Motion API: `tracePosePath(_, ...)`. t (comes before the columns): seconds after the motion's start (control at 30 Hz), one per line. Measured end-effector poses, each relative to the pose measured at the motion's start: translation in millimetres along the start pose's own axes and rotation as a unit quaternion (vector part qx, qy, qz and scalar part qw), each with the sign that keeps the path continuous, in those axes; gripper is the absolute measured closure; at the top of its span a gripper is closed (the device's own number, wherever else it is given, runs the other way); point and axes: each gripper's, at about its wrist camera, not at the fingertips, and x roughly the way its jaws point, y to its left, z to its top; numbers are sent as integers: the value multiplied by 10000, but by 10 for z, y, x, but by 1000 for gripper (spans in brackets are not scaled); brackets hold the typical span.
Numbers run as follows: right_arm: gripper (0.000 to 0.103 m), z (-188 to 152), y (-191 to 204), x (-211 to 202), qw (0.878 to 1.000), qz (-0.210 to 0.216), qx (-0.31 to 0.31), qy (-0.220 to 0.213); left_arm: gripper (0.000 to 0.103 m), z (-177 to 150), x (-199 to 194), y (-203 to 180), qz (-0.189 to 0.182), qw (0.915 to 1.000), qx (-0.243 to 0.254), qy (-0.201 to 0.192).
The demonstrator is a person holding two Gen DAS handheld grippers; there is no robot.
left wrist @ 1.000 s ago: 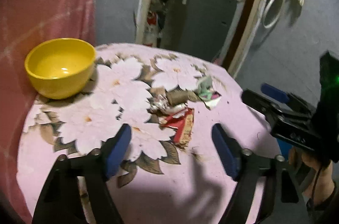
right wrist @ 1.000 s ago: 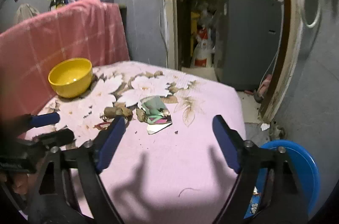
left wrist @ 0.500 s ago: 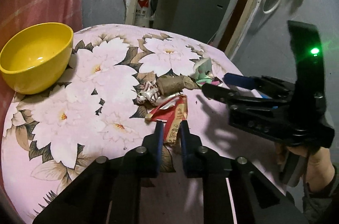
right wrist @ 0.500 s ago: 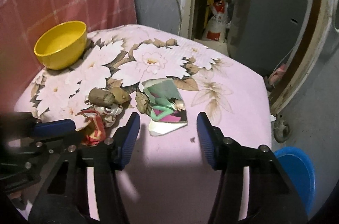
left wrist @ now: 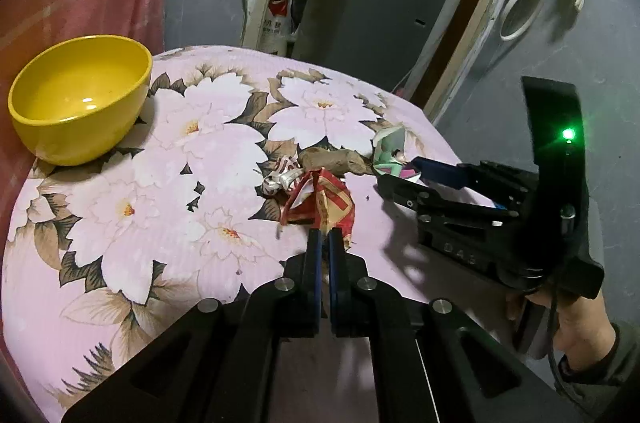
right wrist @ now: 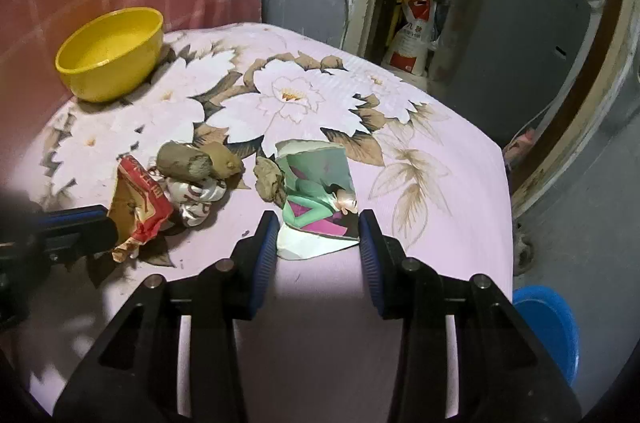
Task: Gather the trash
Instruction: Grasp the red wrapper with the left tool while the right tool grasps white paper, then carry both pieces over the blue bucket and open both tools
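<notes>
The left tongs [left wrist: 324, 237] are clenched on the red wrapper [left wrist: 330, 203], while the right tongs [right wrist: 318, 235], closing, straddle the green paper scrap [right wrist: 316, 191], which runs lengthwise toward twelve o'clock on the floral surface [right wrist: 440, 183].

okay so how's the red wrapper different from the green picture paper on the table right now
The red wrapper is crumpled and puffed up; the green picture paper lies mostly flat. The left gripper is shut on the wrapper's edge, while the right gripper only straddles the paper, jaws closing, with no firm pinch visible yet. The wrapper sits nearer the yellow bowl. Both lie on the floral cloth.
</notes>
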Motion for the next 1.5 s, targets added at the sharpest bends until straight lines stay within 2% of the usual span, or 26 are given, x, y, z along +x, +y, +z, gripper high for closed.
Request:
tracePosePath(0.23,33,-127,-112,-451,9970,144,429,-623,103,-7,-175,-159,-44,9995,124,-288)
tracePosePath(0.4,33,-207,-189,-867,9907,68,657,-1189,103,24,-272,-311,-107,9983,185,-537)
tracePosePath(0.53,33,-291,-266,-1236,9823,-105,778,-1700,103,99,-420,-495,-231,9951,250,-933)
tracePosePath(0.7,33,-413,-406,-1717,9653,-398,957,-2398,103,251,-650,-849,-486,9848,499,-1592)
tracePosePath(0.83,33,-512,-561,-2103,9475,-700,1116,-2913,103,374,-802,-1201,-684,9733,745,-2060)
tracePosePath(0.97,33,-636,-731,-2398,9337,-993,1260,-3202,103,463,-834,-1496,-915,9645,931,-2296)
tracePosePath(1.2,33,-889,-1063,-2635,9201,-1357,1575,-3319,103,548,-672,-2057,-1296,9559,1320,-2283)
tracePosePath(1.5,33,-1310,-1466,-2667,9183,-1621,1951,-3040,103,524,-222,-2536,-1614,9592,1522,-1751)
